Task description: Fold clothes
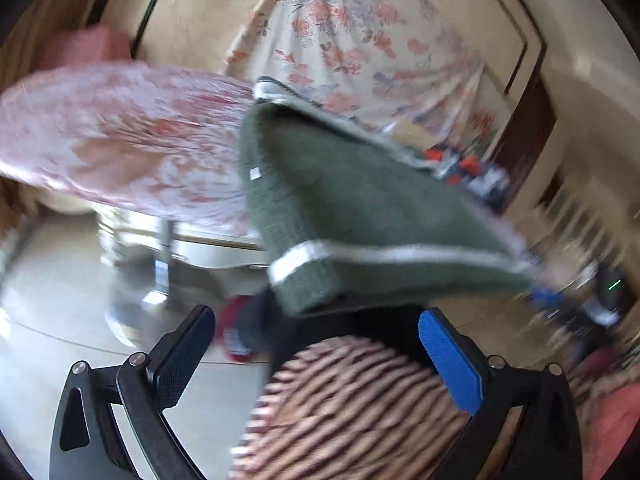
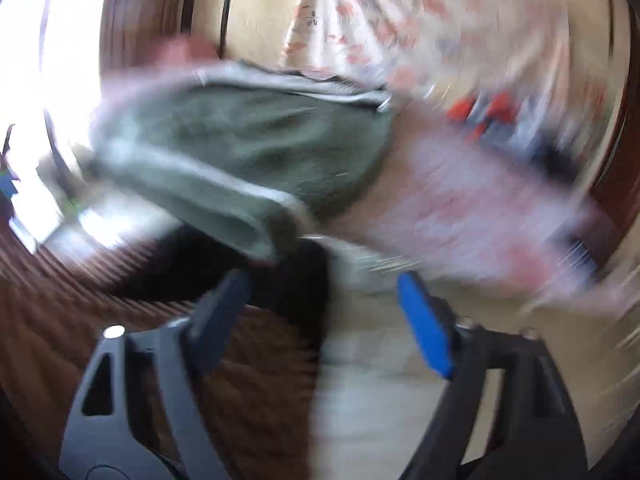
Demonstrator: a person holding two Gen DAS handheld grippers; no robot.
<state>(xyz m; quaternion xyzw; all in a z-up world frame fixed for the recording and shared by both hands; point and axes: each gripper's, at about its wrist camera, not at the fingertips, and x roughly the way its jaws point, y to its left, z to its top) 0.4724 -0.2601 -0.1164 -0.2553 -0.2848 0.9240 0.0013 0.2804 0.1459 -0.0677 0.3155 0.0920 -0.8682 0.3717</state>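
Note:
A folded green garment with white trim [image 1: 360, 216] lies on a surface covered with a pink patterned cloth [image 1: 120, 140]; one corner hangs over the edge. It also shows, blurred, in the right wrist view [image 2: 240, 152] on the same pink cloth [image 2: 460, 208]. My left gripper [image 1: 316, 344] is open and empty, below and in front of the garment, above a striped fabric [image 1: 352, 408]. My right gripper [image 2: 324, 312] is open and empty, just below the garment's hanging corner.
A floral curtain [image 1: 360, 32] hangs behind the surface. Orange and blue items [image 1: 468, 168] sit at the far right of the surface. A light tiled floor [image 1: 60, 300] lies below. A bright window [image 2: 60, 80] and brown fabric [image 2: 80, 300] are at the left.

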